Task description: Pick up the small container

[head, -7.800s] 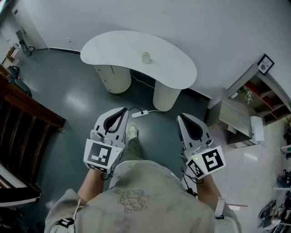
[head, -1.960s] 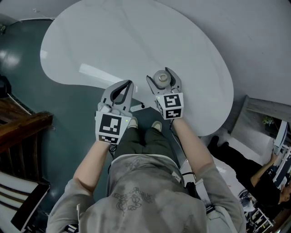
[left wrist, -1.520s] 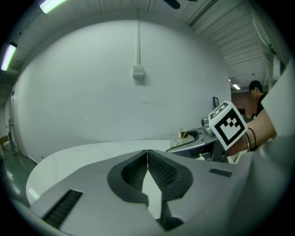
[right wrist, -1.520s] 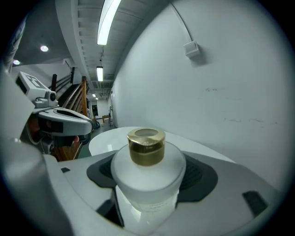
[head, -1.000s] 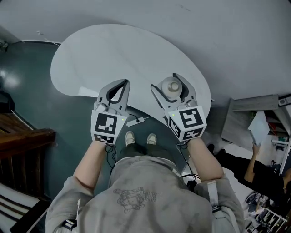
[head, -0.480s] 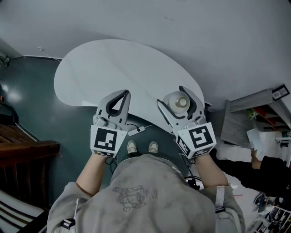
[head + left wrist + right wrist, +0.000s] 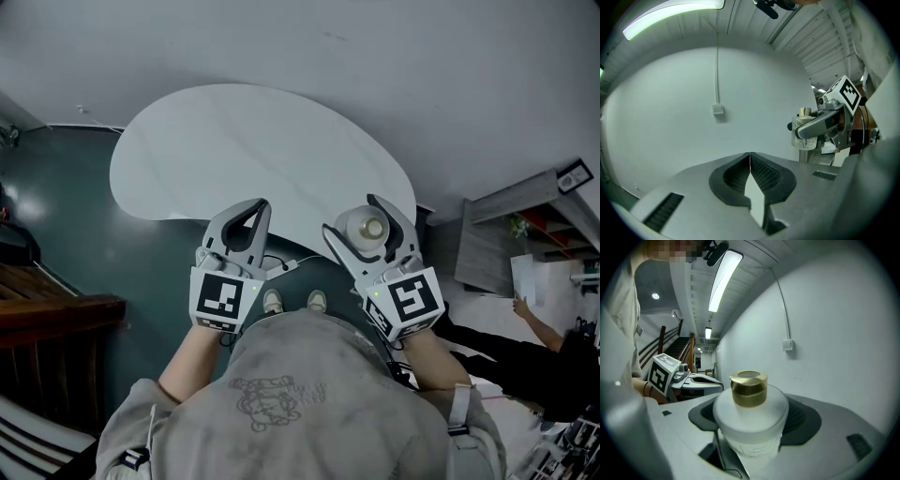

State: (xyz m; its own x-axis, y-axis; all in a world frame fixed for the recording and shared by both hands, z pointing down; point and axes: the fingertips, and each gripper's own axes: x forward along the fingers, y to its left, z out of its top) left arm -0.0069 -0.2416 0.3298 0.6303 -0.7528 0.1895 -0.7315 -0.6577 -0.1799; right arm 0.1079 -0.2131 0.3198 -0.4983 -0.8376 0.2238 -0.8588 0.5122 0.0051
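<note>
The small container (image 7: 366, 228) is a frosted white jar with a gold cap (image 7: 748, 387). My right gripper (image 7: 356, 219) is shut on it and holds it upright in the air over the near right edge of the white kidney-shaped table (image 7: 246, 141). In the right gripper view the jar (image 7: 750, 427) fills the space between the jaws. My left gripper (image 7: 260, 204) hovers to its left with the jaws shut on nothing; its fingertips (image 7: 750, 155) meet. From the left gripper view the held jar (image 7: 805, 140) shows at the right.
A power strip (image 7: 284, 269) lies on the dark green floor under the table edge. Dark wooden stairs (image 7: 47, 309) stand at the left, a grey shelf unit (image 7: 525, 211) at the right. A person (image 7: 553, 352) is at the far right. A wall box (image 7: 717, 109) hangs on the white wall.
The jar stood on the table in the earliest frame; it now hangs in my right gripper. Over the last second both grippers drew slightly back toward the table's near edge.
</note>
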